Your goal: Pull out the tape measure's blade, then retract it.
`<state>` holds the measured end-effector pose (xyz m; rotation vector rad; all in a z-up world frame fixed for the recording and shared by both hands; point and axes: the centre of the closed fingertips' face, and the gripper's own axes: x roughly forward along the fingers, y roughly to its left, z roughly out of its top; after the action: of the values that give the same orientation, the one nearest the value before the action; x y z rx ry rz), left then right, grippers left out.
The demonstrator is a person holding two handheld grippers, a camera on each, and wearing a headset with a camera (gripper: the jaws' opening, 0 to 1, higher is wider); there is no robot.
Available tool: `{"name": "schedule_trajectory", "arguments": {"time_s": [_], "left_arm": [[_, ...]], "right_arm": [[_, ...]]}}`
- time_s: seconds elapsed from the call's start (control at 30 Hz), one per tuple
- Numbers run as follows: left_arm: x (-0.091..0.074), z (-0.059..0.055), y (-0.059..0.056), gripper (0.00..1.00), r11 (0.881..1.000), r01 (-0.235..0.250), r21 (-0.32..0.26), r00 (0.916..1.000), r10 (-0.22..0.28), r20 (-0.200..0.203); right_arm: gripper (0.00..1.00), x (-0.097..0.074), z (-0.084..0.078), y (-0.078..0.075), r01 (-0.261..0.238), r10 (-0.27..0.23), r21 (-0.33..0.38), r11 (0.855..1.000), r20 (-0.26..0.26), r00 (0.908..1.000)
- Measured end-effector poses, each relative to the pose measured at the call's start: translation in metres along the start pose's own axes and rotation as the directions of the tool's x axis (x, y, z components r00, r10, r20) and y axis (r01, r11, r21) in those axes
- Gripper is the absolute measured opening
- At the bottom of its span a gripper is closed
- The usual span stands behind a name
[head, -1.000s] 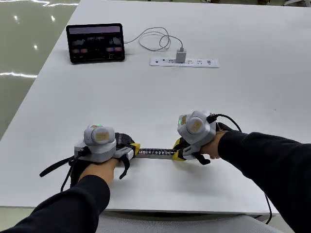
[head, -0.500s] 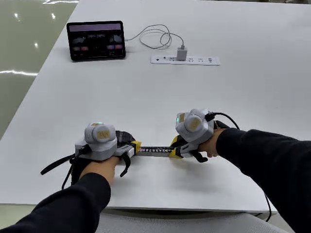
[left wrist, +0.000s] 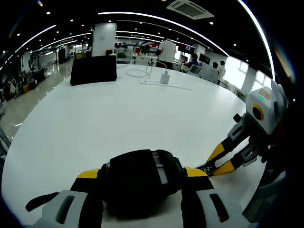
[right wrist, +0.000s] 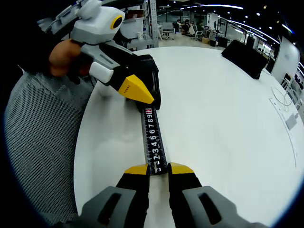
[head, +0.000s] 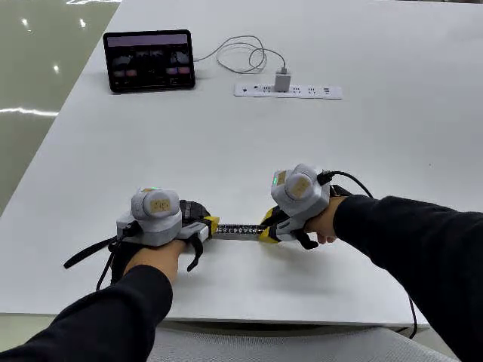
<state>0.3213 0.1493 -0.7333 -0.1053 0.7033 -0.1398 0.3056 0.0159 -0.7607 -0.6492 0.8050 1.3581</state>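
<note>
White bench (head: 302, 136), near edge: tape measure case (left wrist: 140, 183) clamped in left claw (head: 204, 226); right claw (right wrist: 158, 169) pinched on blade (right wrist: 152, 135) tip, short length out. Judgement: hold case steady, keep blade straight and flat, travel slowly along its line.

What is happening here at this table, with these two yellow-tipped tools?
A person at a white table handles a tape measure with two hand-held grippers. The left gripper is clamped around its black case, which sits on the table. The right gripper pinches the end of the blade, which is drawn out a short way between the two.
</note>
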Motion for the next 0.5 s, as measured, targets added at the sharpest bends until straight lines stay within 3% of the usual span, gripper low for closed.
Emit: {"name": "schedule_trajectory", "arguments": {"time_s": [0.5], "left_arm": [[-0.0011, 0.0001, 0.0001, 0.62, 1.0, 0.004, -0.009, 1.0, -0.004, -0.001]], "right_arm": [[0.11, 0.0055, 0.0078, 0.0021, 0.003, -0.002, -0.031, 1.0, 0.018, 0.9998]]}}
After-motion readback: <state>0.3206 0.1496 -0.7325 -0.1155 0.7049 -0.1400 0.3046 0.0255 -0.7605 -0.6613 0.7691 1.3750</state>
